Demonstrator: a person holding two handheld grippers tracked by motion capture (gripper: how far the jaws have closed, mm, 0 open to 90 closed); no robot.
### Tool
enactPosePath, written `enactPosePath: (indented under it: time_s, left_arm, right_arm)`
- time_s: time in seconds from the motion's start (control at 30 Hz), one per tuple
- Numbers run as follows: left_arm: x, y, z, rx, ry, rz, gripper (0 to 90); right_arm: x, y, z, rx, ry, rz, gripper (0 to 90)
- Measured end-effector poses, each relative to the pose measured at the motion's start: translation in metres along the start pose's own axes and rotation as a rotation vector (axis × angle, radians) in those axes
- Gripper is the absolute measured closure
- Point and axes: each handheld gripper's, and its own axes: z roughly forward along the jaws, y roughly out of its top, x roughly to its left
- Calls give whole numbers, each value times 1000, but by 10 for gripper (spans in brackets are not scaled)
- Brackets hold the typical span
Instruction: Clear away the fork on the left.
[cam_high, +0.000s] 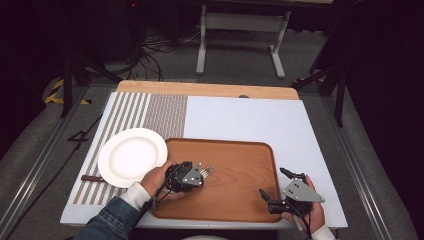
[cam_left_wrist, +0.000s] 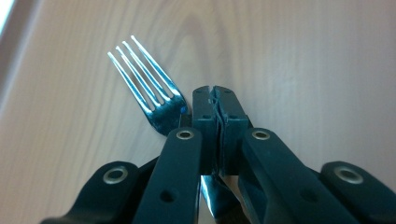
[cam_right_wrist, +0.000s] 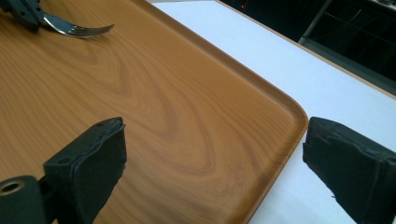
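A metal fork (cam_high: 205, 170) sticks out over the left part of the brown wooden tray (cam_high: 240, 200). My left gripper (cam_high: 198, 173) is shut on the fork's handle. In the left gripper view the jaws are pressed together (cam_left_wrist: 215, 100), the fork's tines (cam_left_wrist: 149, 88) point up and left over the tray (cam_left_wrist: 303, 56), and a bit of shiny handle shows below the jaws. My right gripper (cam_high: 272, 181) is open at the tray's front right corner. In the right gripper view its wide-apart jaws (cam_right_wrist: 212, 140) straddle the tray's rim (cam_right_wrist: 280, 140), with the fork (cam_right_wrist: 79, 29) far off.
A white plate (cam_high: 131, 156) lies left of the tray on a striped placemat (cam_high: 160, 112). A brown-handled utensil (cam_high: 92, 178) pokes out from under the plate's front left. The white tabletop (cam_high: 250, 117) stretches behind and to the right of the tray.
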Motion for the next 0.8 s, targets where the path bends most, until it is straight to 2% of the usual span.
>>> enactPosePath:
  time_s: [0.27, 0.8]
  left_arm:
    - [3, -11, -8, 26, 50, -39, 868]
    - [10, -27, -21, 88, 100, -115, 869]
  right_arm:
    - [0, 0, 0, 4, 1, -2, 71]
    - [0, 0, 1, 7, 0, -5, 71]
